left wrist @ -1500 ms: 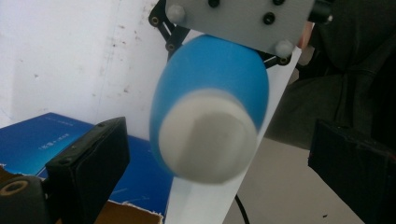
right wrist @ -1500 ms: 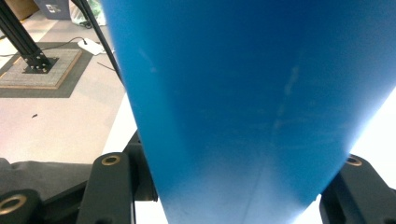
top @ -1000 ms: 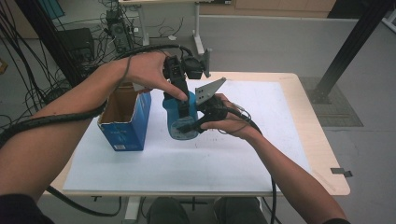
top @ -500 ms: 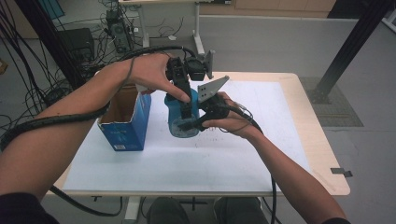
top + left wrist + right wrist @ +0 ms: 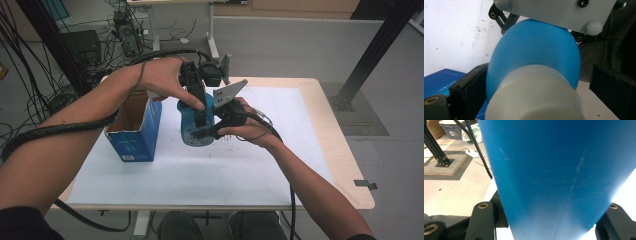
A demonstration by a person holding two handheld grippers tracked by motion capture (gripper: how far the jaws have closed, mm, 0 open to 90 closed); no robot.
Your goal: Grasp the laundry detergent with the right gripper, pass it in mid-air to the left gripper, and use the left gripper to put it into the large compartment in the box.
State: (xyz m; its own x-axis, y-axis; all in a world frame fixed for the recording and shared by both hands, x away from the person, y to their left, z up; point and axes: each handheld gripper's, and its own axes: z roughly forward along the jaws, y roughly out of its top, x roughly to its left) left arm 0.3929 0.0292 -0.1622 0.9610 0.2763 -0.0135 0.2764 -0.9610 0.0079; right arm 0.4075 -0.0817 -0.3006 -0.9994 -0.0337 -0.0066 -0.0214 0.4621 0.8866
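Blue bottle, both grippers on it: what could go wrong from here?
1. The left gripper sits at the white cap; twisting could spin the smooth blue bottle in the right gripper.
2. The open box stands close beside it; a slip could knock it.

White print is showing on the blue box [image 5: 134, 135], front face low down, in the high view, but it's too small to read. In the left gripper view, the box's [image 5: 441, 81] faint pale lettering is blurring out too. No legible brand, number or sign elsewhere.
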